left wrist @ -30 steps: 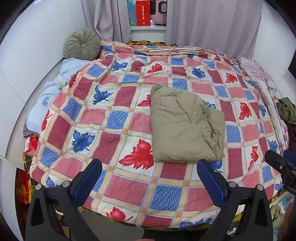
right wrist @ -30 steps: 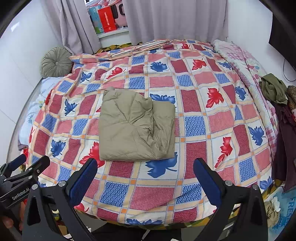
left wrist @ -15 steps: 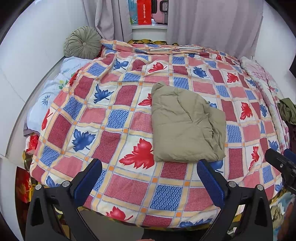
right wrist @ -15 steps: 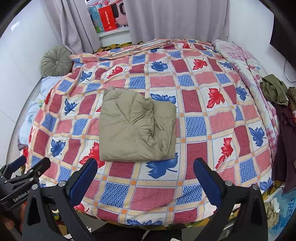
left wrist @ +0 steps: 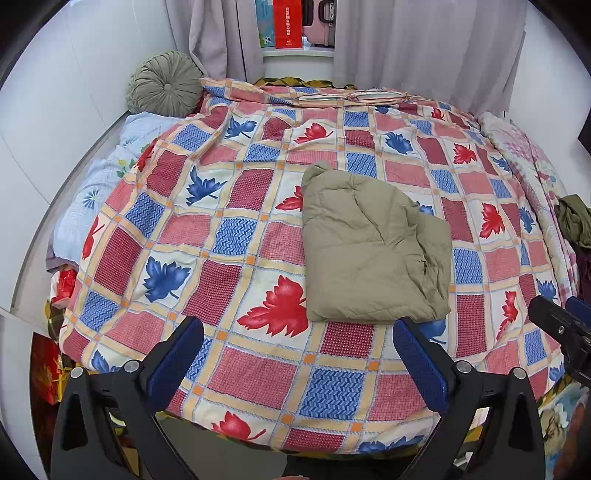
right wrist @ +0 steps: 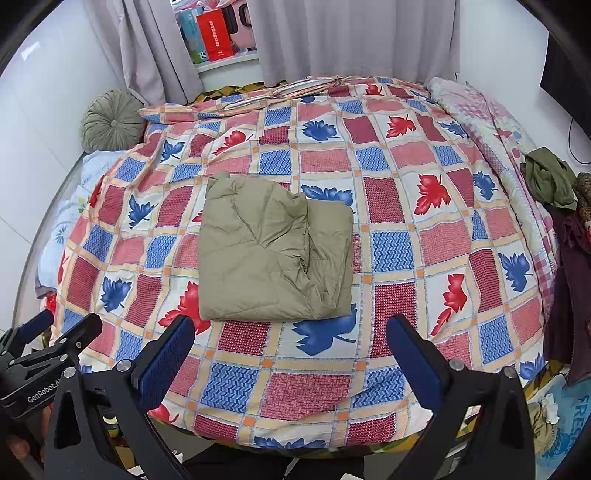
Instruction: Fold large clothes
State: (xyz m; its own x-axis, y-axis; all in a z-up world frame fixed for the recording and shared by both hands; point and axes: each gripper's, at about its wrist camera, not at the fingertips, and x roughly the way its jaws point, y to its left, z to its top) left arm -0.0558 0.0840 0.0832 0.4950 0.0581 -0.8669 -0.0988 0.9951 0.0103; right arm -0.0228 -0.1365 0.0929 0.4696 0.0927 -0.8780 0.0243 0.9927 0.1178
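Lying folded into a thick, roughly rectangular bundle, the olive-green padded garment (left wrist: 373, 247) sits near the middle of the bed, on a patchwork quilt (left wrist: 236, 236) of red and blue checks with leaf prints. Its top surface shows quilted seams and soft creases; in the right wrist view the garment (right wrist: 273, 247) has a smooth left portion and a more rumpled right edge where layers overlap and bunch.

Both tools hover at the near edge of the bed, apart from the garment. The left gripper (left wrist: 295, 362) has its blue-padded fingers spread wide with nothing between them, and the right gripper (right wrist: 291, 358) is likewise spread and empty. In the right wrist view the left gripper's black body appears at the near left, bearing white lettering that reads "GenRobot.A", the rest cut off by a finger in front.

At the far left a round green pleated cushion (right wrist: 112, 120) leans against the wall. Grey curtains (right wrist: 351, 37) hang at the far side, and between them a red box (right wrist: 216, 35) with white writing too small to read stands on a sill. At the far right, a heap of dark clothes (right wrist: 550, 177) lies on the bed's edge. On the floor at the near right, blue packaging shows the letters "FRES".
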